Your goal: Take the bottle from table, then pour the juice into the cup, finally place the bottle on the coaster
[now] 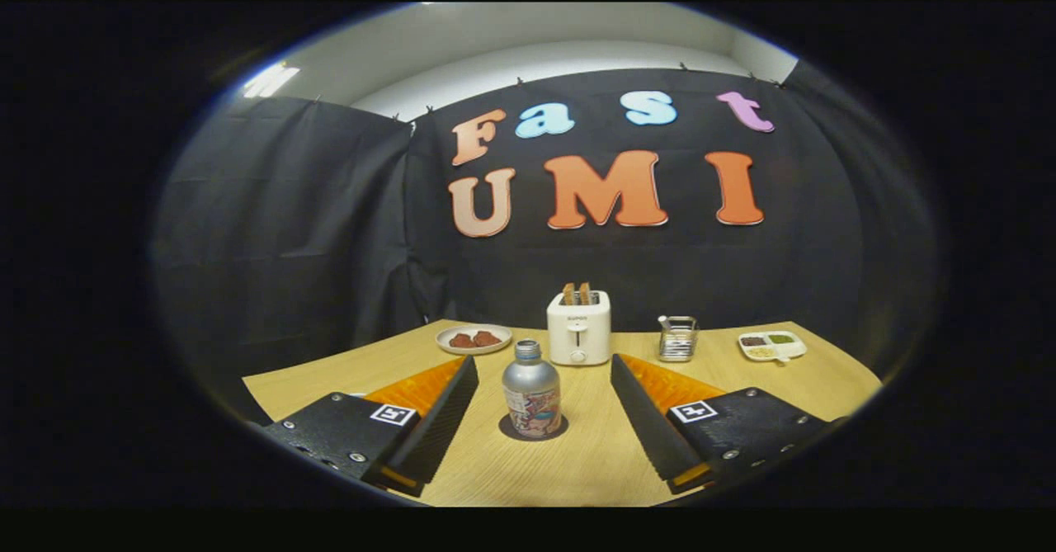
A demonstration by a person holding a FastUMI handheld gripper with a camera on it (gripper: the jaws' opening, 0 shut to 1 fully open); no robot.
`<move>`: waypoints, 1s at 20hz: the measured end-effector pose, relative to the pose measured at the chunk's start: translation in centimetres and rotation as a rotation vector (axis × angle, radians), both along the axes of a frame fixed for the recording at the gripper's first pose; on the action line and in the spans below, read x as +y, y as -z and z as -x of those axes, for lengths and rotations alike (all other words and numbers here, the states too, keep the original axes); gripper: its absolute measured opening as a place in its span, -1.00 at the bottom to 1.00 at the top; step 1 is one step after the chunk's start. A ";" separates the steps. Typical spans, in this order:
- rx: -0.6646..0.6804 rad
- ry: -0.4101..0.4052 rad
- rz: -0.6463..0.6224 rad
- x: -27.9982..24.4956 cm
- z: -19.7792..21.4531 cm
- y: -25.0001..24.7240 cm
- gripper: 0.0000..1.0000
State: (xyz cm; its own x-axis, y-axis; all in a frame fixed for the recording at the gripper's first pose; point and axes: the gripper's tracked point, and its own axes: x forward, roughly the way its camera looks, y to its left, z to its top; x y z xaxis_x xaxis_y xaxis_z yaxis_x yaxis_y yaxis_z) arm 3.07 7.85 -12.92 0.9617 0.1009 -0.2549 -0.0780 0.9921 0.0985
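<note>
- Bottle (531, 389): I see it upright on the dark round coaster (533, 434), its metal neck uncapped, standing between my fingers.
- My gripper (544, 359) is spread wide, both fingers clear of the bottle.
- Beyond it on the wooden table (577, 469): a white toaster (579, 327) holding toast, a plate of food (473, 338), a wire holder (678, 337), a sectioned condiment dish (772, 345).
- Nothing stands between fingers and bottle.

A: What is the hand-held gripper (544, 370) showing of its build?

B: Two black wedge-shaped fingers (441, 420) are showing ridged inner faces, orange ribbed panels are lying along their outer sides, and the gap between them is standing wide.

A: And the mounts?

B: Black blocks are carrying white square markers and small silver screws; orange edging is showing at their lower corners.
</note>
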 end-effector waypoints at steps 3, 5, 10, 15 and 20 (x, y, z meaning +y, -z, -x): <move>-0.034 0.042 0.019 -1.5 1.1 -1.8 0.92; -0.055 0.063 0.034 -2.2 2.0 -2.8 0.92; -0.125 0.096 0.057 -2.9 4.0 -6.2 0.92; -0.203 0.119 0.077 -3.2 5.4 -8.9 0.92; -0.246 0.161 0.111 -3.7 5.4 -9.6 0.92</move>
State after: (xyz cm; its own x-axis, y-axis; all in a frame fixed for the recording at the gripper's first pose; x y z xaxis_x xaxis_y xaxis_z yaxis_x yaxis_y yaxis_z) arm -2.34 4.16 -3.30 0.9972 -0.0733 -0.0138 0.0731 0.9972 -0.0137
